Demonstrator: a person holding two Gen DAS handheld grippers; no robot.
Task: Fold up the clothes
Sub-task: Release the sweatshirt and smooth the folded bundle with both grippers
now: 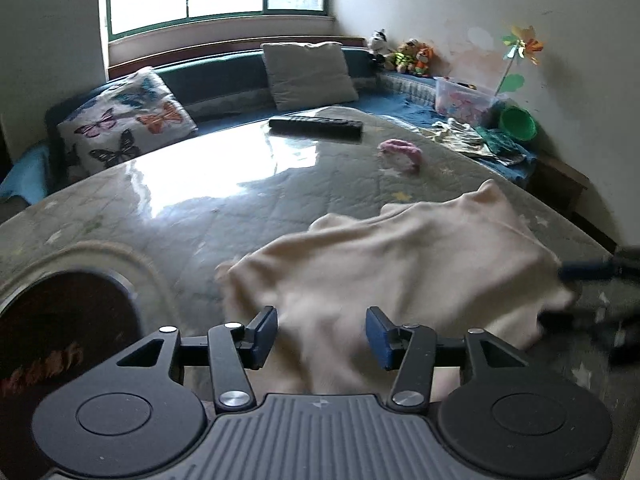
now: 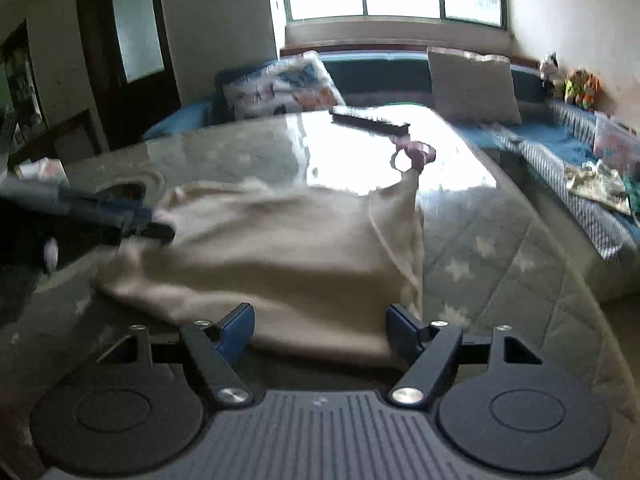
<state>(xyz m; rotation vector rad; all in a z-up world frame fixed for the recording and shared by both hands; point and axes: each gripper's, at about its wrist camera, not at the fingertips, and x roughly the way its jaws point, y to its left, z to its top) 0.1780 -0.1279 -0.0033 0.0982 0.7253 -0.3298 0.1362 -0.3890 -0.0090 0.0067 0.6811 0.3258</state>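
Observation:
A cream garment [image 1: 400, 264] lies rumpled on the glossy grey star-patterned table [image 1: 180, 200]. My left gripper [image 1: 322, 336] is open, its blue pads on either side of the garment's near edge. The right gripper [image 1: 592, 280] shows at the garment's right edge in the left wrist view. In the right wrist view the cream garment [image 2: 280, 248] lies ahead of my open right gripper [image 2: 320, 328], whose pads straddle its near edge. The left gripper [image 2: 152, 228] shows at the garment's left edge there, blurred.
A black remote [image 1: 316, 125] and a pink item [image 1: 400, 152] lie further back on the table. A round dark opening [image 1: 64, 320] sits at the left. Behind are a blue sofa with cushions [image 1: 310, 74], loose clothes [image 1: 468, 136], a plastic box [image 1: 464, 98] and a green bucket [image 1: 518, 122].

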